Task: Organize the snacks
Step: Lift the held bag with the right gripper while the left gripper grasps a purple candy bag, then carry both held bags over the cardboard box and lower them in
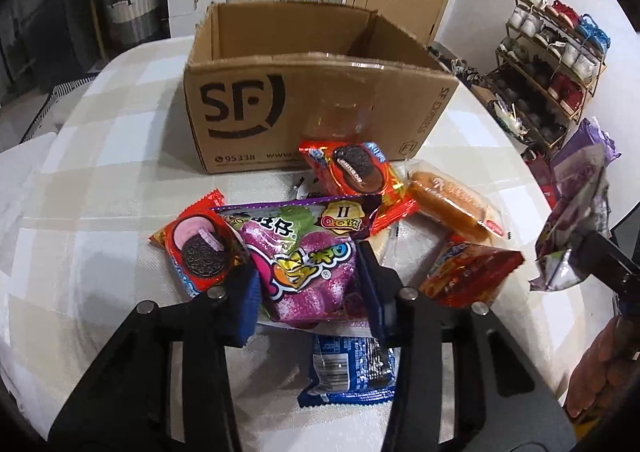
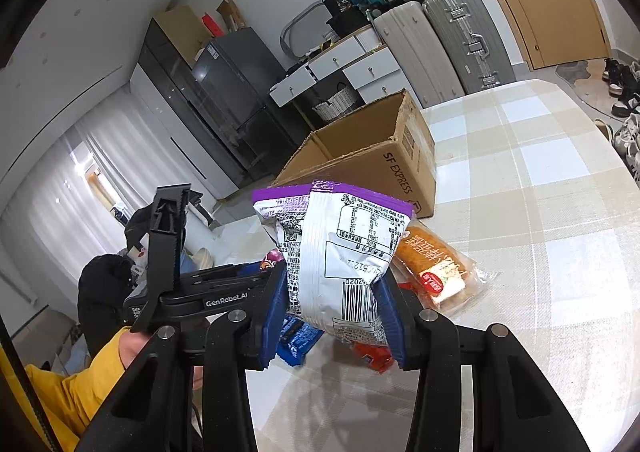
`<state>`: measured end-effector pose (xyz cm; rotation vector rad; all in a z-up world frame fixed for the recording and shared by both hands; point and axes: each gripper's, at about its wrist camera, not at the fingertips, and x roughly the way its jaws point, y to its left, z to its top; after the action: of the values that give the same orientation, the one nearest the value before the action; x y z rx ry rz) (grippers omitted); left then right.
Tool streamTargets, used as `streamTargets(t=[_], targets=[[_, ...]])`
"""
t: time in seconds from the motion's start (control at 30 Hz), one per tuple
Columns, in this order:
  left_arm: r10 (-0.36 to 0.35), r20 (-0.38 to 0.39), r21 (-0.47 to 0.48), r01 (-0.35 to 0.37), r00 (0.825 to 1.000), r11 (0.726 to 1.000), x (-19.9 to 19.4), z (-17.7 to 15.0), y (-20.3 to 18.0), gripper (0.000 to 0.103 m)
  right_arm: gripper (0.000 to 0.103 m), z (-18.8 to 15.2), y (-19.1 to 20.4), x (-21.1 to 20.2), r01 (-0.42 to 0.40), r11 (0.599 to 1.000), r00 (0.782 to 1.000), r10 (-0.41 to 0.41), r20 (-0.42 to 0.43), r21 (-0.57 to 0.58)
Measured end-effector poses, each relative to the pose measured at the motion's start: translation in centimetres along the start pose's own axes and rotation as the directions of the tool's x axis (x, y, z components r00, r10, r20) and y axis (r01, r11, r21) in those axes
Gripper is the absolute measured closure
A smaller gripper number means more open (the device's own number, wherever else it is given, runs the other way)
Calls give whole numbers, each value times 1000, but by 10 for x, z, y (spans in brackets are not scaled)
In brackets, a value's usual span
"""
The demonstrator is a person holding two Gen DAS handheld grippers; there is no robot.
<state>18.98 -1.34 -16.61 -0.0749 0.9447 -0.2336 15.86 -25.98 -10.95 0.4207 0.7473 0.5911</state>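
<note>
Left wrist view: the left gripper point(image 1: 310, 284) pinches the purple candy bag point(image 1: 304, 256) between its blue pads, atop the snack pile on the checked tablecloth point(image 1: 100, 179), near the open cardboard box point(image 1: 304, 91). Right wrist view: the right gripper point(image 2: 332, 312) clamps a purple-and-white snack packet point(image 2: 340, 252), lifted above the table.

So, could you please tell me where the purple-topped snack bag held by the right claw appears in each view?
Left wrist view: the purple snack bag hangs at the far right edge, lifted off the table, pinched by the right claw.
Right wrist view: the same bag fills the centre, barcode side to the camera, clamped between the blue pads.
Shared landmark: the SF cardboard box.
</note>
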Motion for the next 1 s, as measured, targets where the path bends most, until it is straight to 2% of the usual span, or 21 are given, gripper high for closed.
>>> streamTargets(t=[0.4,1.0], targets=[[-40,121,6,39,992,999,-75,-14,3,64,60,2,41,-3,0,999,1000,0,9,-53],[-82,264,-55,99,961,994,-189,-58,43,64,60,-4,97,-18,18,991,1000,-15,25,-129]])
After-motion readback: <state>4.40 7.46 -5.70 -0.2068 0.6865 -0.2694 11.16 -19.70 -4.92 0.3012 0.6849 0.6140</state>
